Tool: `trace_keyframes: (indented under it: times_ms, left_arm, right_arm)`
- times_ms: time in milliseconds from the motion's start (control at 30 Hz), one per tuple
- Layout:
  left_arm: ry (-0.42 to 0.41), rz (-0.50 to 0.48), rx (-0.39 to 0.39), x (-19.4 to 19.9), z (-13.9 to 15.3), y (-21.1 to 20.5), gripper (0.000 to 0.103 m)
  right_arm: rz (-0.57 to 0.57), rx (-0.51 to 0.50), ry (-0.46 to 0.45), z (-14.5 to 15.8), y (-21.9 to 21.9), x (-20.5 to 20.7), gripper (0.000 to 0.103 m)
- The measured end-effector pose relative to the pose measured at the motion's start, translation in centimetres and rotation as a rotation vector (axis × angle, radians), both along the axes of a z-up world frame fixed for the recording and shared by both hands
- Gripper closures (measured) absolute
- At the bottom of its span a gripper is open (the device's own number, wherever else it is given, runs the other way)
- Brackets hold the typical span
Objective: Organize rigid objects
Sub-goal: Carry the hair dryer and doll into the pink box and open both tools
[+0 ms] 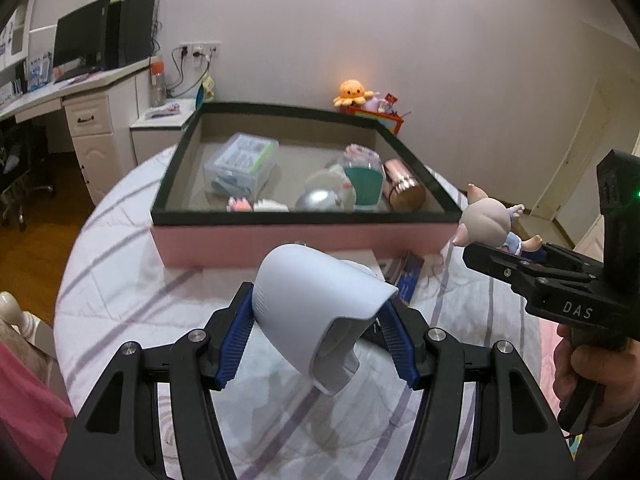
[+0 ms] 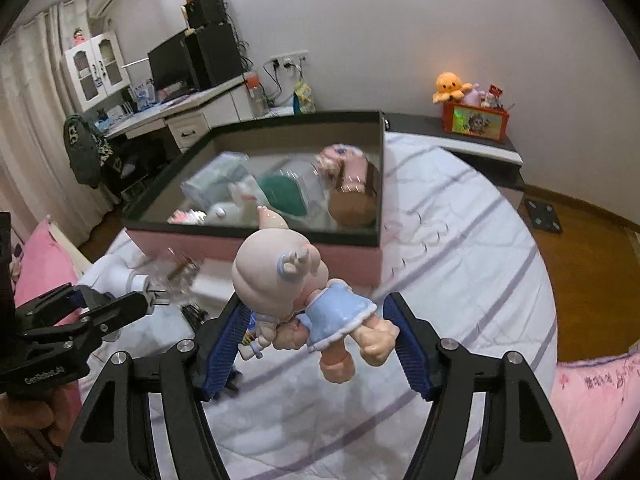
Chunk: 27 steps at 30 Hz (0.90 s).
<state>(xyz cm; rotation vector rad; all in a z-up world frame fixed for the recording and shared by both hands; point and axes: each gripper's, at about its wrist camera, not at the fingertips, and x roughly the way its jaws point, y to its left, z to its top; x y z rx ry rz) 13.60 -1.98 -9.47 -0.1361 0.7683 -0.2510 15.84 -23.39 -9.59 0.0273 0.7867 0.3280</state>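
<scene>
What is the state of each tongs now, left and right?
Left tongs: closed on the white plastic piece.
Right tongs: closed on the doll in a blue dress.

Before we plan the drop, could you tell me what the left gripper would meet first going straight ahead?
Probably the near pink wall of the box; the left gripper, holding the white device, points down toward it, though depth is unclear.

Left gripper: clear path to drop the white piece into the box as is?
Probably yes. The left gripper holds the white piece in front of the box, whose top is open. Nothing sits between; the right gripper is off to the side.
</scene>
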Motion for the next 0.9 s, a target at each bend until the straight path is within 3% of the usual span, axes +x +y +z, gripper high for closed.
trace_keyframes:
  times_ms: [267, 533, 900]
  left_arm:
    - [-0.075, 0.025, 0.013, 2.5, 2.6, 1.0, 0.041]
    - [-0.148, 0.048, 0.018, 7.6, 5.2, 1.9, 0.041]
    - [-0.142, 0.050, 0.018, 14.0, 4.7, 1.9, 0.041]
  right_arm:
    - [0.045, 0.013, -0.048, 2.0, 1.8, 1.7, 0.033]
    - [0.052, 0.021, -0.119, 4.9, 2.7, 5.4, 0.033]
    - [0.038, 0.032, -0.103, 4.3, 4.3, 11.6, 0.033]
